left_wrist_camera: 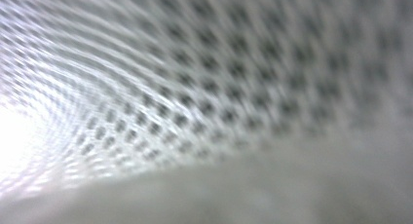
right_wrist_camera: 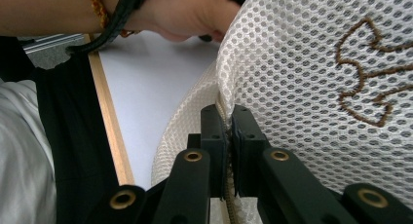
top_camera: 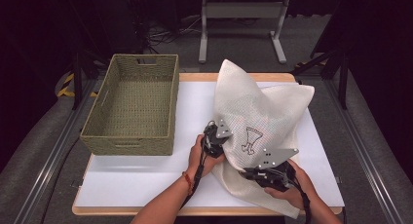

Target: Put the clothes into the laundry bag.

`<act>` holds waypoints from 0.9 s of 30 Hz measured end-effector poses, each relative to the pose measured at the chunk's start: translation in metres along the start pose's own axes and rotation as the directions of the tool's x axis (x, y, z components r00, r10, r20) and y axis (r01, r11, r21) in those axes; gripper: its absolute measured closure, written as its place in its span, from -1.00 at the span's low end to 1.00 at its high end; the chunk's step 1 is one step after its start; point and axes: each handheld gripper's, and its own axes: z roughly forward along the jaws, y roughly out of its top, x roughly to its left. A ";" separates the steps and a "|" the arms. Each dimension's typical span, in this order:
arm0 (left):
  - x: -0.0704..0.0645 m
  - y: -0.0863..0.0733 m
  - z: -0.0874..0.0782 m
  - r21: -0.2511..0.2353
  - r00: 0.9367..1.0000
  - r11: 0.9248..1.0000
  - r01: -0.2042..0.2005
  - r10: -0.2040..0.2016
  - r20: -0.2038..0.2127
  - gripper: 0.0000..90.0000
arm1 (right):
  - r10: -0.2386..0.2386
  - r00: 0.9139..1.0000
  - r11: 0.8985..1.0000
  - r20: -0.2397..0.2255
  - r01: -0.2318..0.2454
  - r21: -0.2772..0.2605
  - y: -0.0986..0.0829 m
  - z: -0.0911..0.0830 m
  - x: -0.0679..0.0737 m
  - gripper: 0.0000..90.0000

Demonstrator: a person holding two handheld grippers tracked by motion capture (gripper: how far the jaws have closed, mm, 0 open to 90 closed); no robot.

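While both grippers work the white mesh bag, these points run from the table's left to its right:

Wicker basket (top_camera: pixel 129 107): stands open on the left part of the white table top (top_camera: pixel 146 180), apart from the bag and both hands.

Left gripper (top_camera: pixel 215 139): sits at the bag's left edge, held by the person's left hand (top_camera: pixel 202 158). The high view does not settle how its jaws stand, and the left gripper view is blurred mesh pressed up against the lens, so I cannot tell whether they are spread or pinching.

Mesh bag (top_camera: pixel 258 112): rises from the table's right half, two corners peaked upward, with a brown embroidered motif (top_camera: pixel 251 139) facing the person.

Right gripper (right_wrist_camera: pixel 229 124): jaws pressed together, pinching the bag's corded edge seam, as the right gripper view shows.

Step in hand, as I judge it: gripping the bag at two edges to lift or open it.

Doing it well: confirm the left bite holds a single seam, not bunched cloth; keep the right pinch on the cord, where mesh will not slip; raise both hands evenly so the bag hangs level.
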 end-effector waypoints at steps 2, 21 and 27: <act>0.007 -0.003 0.000 -0.014 0.999 0.999 0.035 -0.035 0.007 0.95 | 0.008 1.000 1.000 -0.004 -0.008 0.022 -0.003 0.007 -0.001 0.90; 0.010 -0.036 -0.049 0.032 0.986 0.998 -0.063 0.057 0.158 -0.27 | 0.023 0.999 0.999 0.022 -0.024 0.030 -0.005 0.007 -0.007 0.89; -0.010 -0.034 -0.033 0.043 0.974 0.996 -0.083 0.072 0.215 -0.18 | 0.016 0.999 1.000 0.031 -0.016 0.003 -0.002 0.002 -0.005 0.88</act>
